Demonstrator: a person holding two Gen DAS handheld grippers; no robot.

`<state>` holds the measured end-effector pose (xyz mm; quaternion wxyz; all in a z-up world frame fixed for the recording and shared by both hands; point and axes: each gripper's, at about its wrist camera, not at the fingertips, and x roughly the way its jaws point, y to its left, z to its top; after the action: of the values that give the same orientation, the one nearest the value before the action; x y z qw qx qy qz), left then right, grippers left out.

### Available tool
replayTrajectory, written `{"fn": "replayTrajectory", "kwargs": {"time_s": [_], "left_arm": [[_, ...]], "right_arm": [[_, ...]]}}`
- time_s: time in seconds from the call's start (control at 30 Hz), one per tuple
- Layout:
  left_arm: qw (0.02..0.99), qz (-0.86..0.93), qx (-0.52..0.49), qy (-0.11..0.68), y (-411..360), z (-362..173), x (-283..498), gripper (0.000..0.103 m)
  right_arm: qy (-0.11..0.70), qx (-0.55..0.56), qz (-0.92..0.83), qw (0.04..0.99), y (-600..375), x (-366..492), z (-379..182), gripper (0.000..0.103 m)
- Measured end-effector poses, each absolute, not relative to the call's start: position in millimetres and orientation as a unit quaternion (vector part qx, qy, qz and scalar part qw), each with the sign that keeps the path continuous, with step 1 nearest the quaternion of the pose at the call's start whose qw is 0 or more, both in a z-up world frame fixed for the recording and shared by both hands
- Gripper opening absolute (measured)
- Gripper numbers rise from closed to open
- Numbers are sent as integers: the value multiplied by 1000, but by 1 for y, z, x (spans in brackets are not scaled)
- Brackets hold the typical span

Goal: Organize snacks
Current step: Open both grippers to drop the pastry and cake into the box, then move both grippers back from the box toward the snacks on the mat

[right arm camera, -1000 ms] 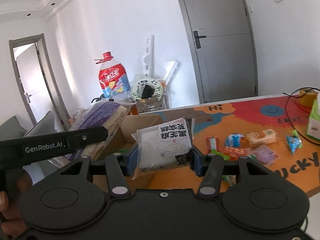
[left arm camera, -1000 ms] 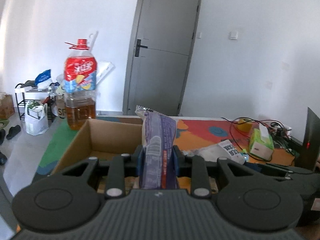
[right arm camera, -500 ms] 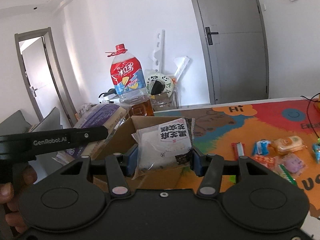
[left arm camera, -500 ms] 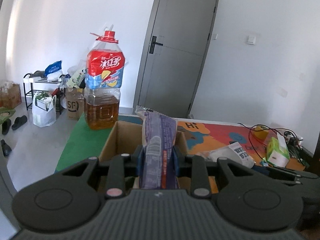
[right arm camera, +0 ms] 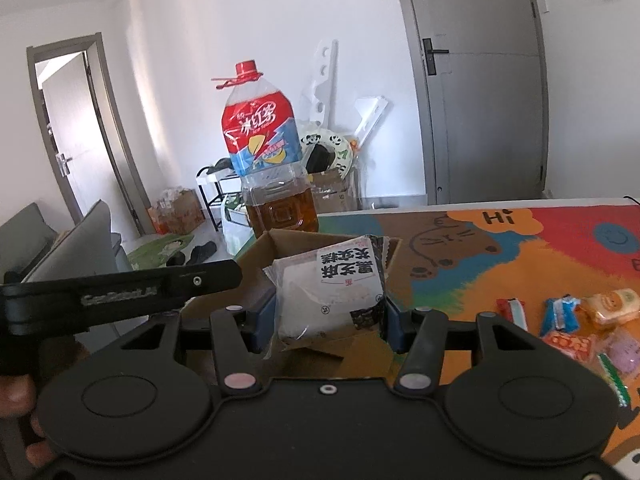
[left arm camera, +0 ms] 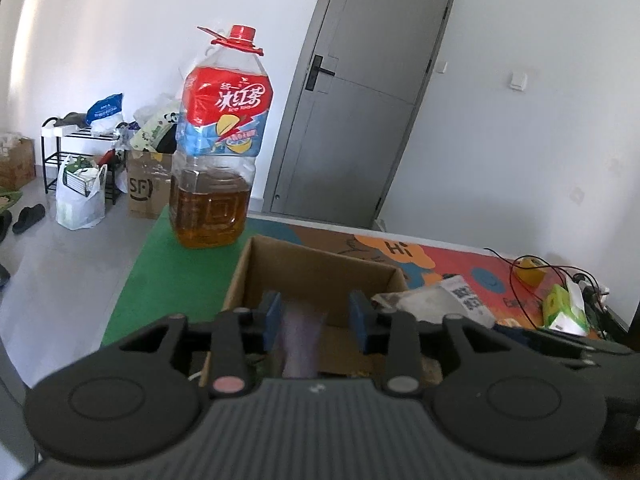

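My left gripper (left arm camera: 316,316) hangs over the open cardboard box (left arm camera: 320,268) and its jaws are opening. The purple snack packet (left arm camera: 300,344) shows as a blur between the blue pads, low down and free of them. My right gripper (right arm camera: 330,316) is shut on a white packet with a black label (right arm camera: 320,300), held just before the box (right arm camera: 304,236). That white packet also shows at the right in the left wrist view (left arm camera: 440,300). The left tool's black body (right arm camera: 120,296) crosses the left side of the right wrist view.
A big bottle of iced tea (left arm camera: 220,152) stands on the green mat behind the box. Several loose snacks (right arm camera: 580,320) lie on the colourful mat to the right. A green tissue box (left arm camera: 564,312) and cables (left arm camera: 532,272) sit at the far right. A hand (right arm camera: 16,392) holds the left tool.
The left jaws have parted and the purple packet, upright in the grip before, has slipped down between them. Both grippers have come closer to the box and bottle.
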<state>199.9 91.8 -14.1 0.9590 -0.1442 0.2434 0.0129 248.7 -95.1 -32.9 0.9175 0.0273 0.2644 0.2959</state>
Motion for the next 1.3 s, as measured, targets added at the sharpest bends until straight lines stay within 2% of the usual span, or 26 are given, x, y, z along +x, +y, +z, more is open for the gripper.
{"fn": "replayTrajectory", "kwargs": {"time_s": [0.27, 0.33, 0.4, 0.53, 0.73, 0.93, 1.3], "left_arm": [[959, 40, -163, 227, 110, -8, 183, 49], [960, 48, -160, 224, 113, -6, 180, 55], [961, 54, -158, 221, 115, -6, 178, 60], [960, 59, -162, 220, 114, -7, 174, 76], [961, 61, -163, 216, 101, -6, 168, 89], [961, 54, -163, 217, 83, -5, 156, 95], [960, 51, -159, 226, 47, -6, 130, 96]], "right_arm": [[271, 29, 300, 914, -77, 262, -35, 56], [266, 29, 298, 916, -75, 262, -33, 66], [262, 30, 296, 918, -76, 259, -32, 68], [260, 37, 287, 921, -89, 254, -32, 76], [263, 44, 275, 924, -118, 242, -30, 84], [275, 43, 269, 922, -144, 229, -32, 90], [285, 50, 262, 921, -196, 203, -37, 98]]}}
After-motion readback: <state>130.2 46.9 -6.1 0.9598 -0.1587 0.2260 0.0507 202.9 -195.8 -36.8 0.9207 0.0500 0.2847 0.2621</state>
